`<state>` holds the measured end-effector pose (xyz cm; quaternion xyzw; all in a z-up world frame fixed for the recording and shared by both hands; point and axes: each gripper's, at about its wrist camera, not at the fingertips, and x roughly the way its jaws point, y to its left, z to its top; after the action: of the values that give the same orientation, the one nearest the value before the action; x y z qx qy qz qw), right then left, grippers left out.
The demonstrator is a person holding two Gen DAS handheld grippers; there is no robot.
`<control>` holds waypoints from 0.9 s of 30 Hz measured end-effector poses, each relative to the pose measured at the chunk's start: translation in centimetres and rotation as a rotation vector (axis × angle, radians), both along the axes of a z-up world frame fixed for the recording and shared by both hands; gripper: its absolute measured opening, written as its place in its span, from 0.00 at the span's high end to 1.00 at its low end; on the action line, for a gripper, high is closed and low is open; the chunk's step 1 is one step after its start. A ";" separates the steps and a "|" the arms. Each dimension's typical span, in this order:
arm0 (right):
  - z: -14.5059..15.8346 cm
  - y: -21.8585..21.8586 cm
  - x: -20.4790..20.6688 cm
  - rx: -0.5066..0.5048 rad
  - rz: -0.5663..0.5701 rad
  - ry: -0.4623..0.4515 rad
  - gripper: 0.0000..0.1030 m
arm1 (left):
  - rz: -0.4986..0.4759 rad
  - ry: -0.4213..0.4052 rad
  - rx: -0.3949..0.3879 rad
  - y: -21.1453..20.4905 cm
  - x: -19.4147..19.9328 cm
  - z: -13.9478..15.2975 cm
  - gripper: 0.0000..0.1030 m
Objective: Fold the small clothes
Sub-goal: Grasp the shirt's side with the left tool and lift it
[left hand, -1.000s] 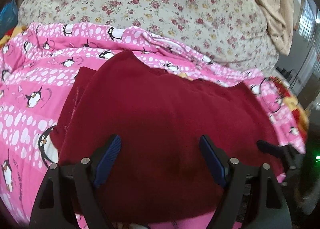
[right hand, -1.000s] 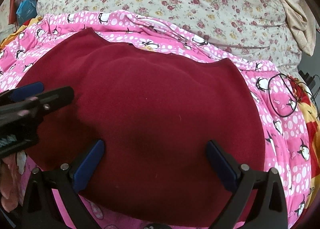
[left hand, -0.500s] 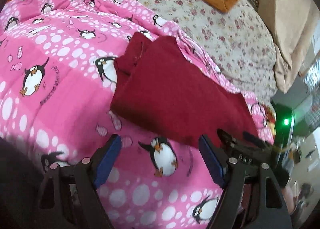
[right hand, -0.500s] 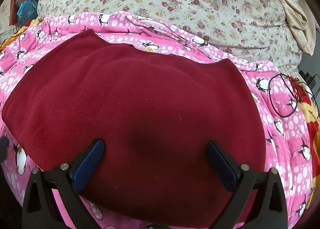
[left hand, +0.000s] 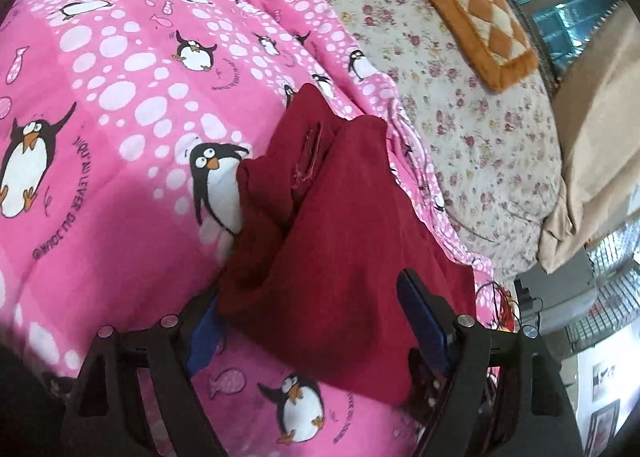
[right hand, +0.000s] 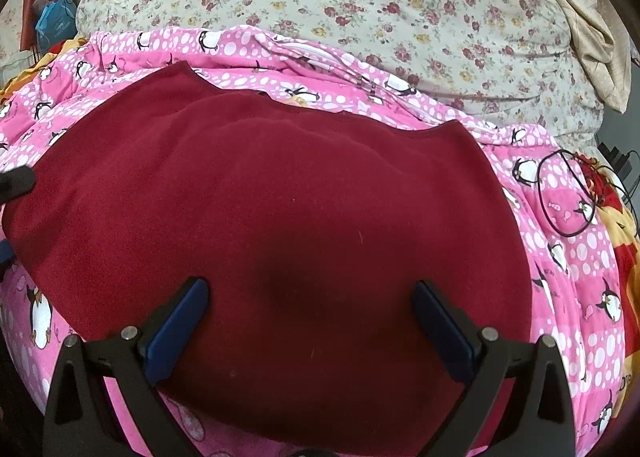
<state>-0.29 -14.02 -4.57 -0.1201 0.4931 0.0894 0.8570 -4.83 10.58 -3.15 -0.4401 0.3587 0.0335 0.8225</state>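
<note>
The left gripper (left hand: 308, 317), jaws just closing with the dark red garment's (left hand: 352, 241) corner between them, and the wide-open right gripper (right hand: 310, 321) above it, face soft, limp fleece on the pink penguin quilt (left hand: 112, 105), best pinched at edges

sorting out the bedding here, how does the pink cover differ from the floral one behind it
The pink cover is bright pink with white dots and penguins; the floral cover is pale cream with small red flowers. The dark red garment lies on the pink one; the floral one bears an orange checked mat. Both are soft and rumpled.
</note>
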 end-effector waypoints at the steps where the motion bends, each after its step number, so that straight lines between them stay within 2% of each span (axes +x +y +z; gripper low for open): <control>1: 0.0 -0.1 -0.1 0.004 0.006 -0.011 0.01 | 0.003 0.014 0.005 0.0 0.2 0.2 0.62; 2: 0.0 -0.1 -0.2 0.008 0.011 -0.018 0.01 | -0.003 0.020 0.012 0.1 0.4 0.3 0.82; 3: 0.0 -0.2 -0.2 0.014 0.017 -0.021 0.01 | -0.008 0.022 0.032 0.1 0.5 0.4 0.96; 5: -0.1 -0.6 -0.3 0.031 0.030 -0.021 0.01 | 0.002 0.025 0.086 0.1 -0.1 0.1 0.97; 9: 1.2 -1.2 0.1 0.049 0.035 0.024 0.02 | 0.002 0.024 0.117 0.1 -0.8 -0.3 1.00; 11: 3.6 -1.6 0.7 0.123 -0.020 -0.021 0.03 | -0.006 0.017 0.157 -0.4 -0.7 0.2 1.00; 13: 6.0 -1.1 2.7 0.285 -0.024 -0.027 0.02 | -0.023 0.014 0.232 -1.2 -0.5 0.7 1.00; 15: 6.7 0.6 5.6 0.444 0.040 0.068 0.02 | -0.040 0.005 0.280 -1.8 -0.3 1.1 1.00; 17: 6.1 4.0 9.9 0.635 0.162 0.242 0.02 | -0.056 -0.014 0.339 -2.2 -0.2 1.8 1.00; 19: 4.9 7.4 13.4 0.694 0.229 0.352 0.02 | -0.071 -0.029 0.388 -2.7 -0.2 2.2 1.00; 24: -0.3 14.4 19.2 0.613 0.218 0.630 0.03 | -0.156 -0.092 0.541 -5.3 0.6 3.8 1.00; 27: -1.6 17.5 19.8 0.520 0.227 0.670 0.03 | -0.208 -0.142 0.602 -6.7 1.0 4.6 1.00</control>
<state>19.56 3.44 -6.12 0.0817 0.6887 0.3384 0.6360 -3.86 3.90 1.46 -0.1395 0.3173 0.0230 0.9377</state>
